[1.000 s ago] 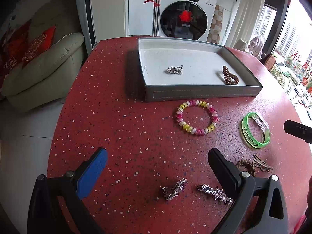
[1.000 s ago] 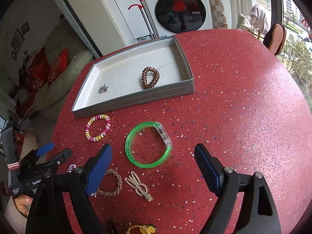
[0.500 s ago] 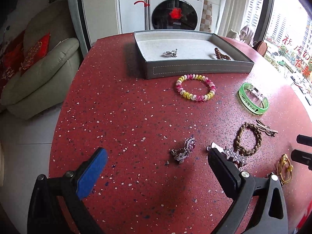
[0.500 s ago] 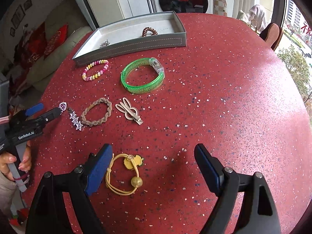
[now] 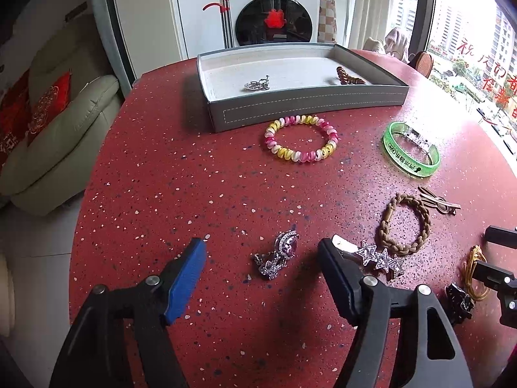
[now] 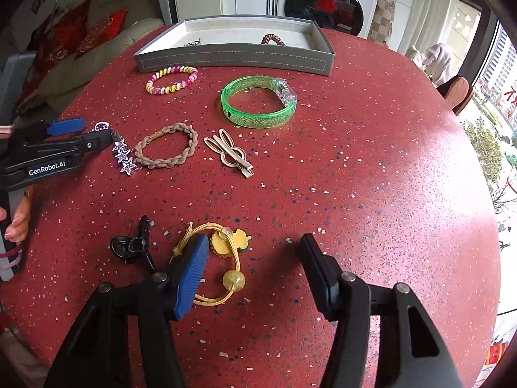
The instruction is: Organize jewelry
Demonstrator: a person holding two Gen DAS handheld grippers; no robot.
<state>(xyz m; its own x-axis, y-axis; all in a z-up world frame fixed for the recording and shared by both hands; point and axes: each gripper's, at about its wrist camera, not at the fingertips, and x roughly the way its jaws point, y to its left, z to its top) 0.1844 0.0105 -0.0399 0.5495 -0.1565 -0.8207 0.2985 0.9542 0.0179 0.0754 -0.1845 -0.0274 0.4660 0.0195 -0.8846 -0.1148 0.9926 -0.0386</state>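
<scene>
A grey tray (image 5: 303, 106) at the far side of the red table holds a silver brooch (image 5: 257, 84) and a brown coil tie (image 5: 347, 77). My left gripper (image 5: 261, 258) is open low over the table, its jaws on either side of a purple-stoned rhinestone clip (image 5: 278, 253); a star clip (image 5: 379, 257) lies by its right finger. My right gripper (image 6: 253, 255) is open around a yellow hair tie (image 6: 223, 258), its left finger over the tie's band. The tray also shows in the right wrist view (image 6: 232, 55).
Loose on the table: a pink-yellow coil bracelet (image 5: 300, 142), a green bangle (image 6: 258, 102), a braided brown tie (image 6: 166, 148), a beige bunny clip (image 6: 227, 152), a black claw clip (image 6: 132, 245). A sofa (image 5: 55, 135) stands left, a washing machine (image 5: 271, 9) behind.
Both grippers pulled back from the tray and dropped low toward the near items. The left now brackets the rhinestone clip; the right now brackets the yellow hair tie.
</scene>
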